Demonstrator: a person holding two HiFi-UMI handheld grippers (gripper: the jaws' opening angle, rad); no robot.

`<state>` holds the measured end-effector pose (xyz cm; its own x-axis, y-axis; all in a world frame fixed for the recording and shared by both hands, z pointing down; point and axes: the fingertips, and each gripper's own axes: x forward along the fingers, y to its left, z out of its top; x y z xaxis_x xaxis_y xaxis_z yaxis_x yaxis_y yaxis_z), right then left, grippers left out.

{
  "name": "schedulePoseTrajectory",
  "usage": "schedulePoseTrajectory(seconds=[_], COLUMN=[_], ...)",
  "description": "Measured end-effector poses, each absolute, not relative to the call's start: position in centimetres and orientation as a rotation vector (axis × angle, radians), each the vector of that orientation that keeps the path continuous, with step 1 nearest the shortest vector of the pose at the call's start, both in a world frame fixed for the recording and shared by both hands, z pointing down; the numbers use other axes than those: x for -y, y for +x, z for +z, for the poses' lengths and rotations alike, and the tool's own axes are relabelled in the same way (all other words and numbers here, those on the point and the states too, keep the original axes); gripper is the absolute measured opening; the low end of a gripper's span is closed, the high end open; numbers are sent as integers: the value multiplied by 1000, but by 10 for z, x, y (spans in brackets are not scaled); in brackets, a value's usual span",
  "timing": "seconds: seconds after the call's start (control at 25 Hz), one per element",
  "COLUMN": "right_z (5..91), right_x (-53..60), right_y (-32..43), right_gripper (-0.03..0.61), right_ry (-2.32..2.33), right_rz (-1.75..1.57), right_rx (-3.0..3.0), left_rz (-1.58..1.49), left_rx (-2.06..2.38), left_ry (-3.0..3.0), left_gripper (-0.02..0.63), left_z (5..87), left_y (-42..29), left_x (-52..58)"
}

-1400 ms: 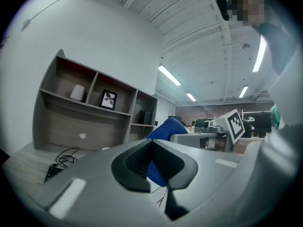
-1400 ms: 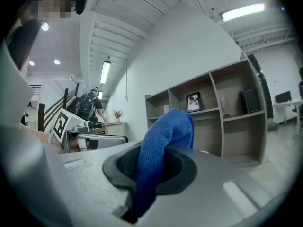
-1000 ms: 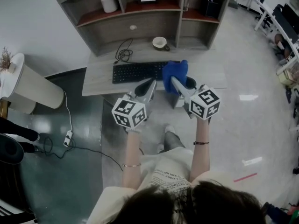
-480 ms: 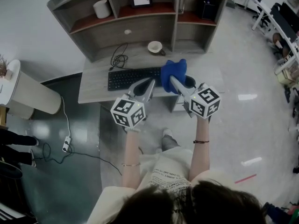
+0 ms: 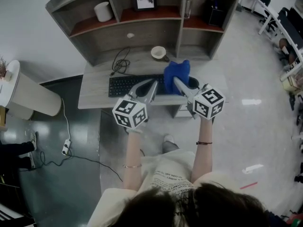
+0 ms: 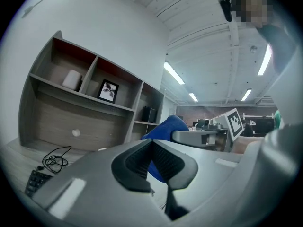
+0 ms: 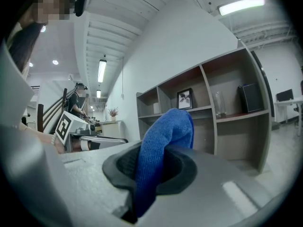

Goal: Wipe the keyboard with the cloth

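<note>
Our right gripper (image 5: 177, 82) is clamped on the blue cloth (image 5: 178, 71), which bunches past its tips. Our left gripper (image 5: 151, 86) is closed on nothing. The keyboard (image 5: 124, 85) lies just beyond both (cloth apparently above it, not pressed down), so we judge all the wiping is left to do.
</note>
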<state>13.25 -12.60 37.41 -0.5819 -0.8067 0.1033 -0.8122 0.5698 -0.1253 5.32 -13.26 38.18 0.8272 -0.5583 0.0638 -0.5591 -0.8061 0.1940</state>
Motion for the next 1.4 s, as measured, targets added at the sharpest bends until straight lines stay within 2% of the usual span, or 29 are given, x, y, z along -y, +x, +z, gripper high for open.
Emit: schedulePoseTrajectory(seconds=[1.4], right_z=[431], right_x=[207], right_y=[174], right_gripper=[58], right_ry=[1280], right_rz=[450], right_rx=[2701], left_rz=[97], left_rx=[881], left_ry=[2634], left_gripper=[2], left_z=[441], left_y=[97], left_x=[204])
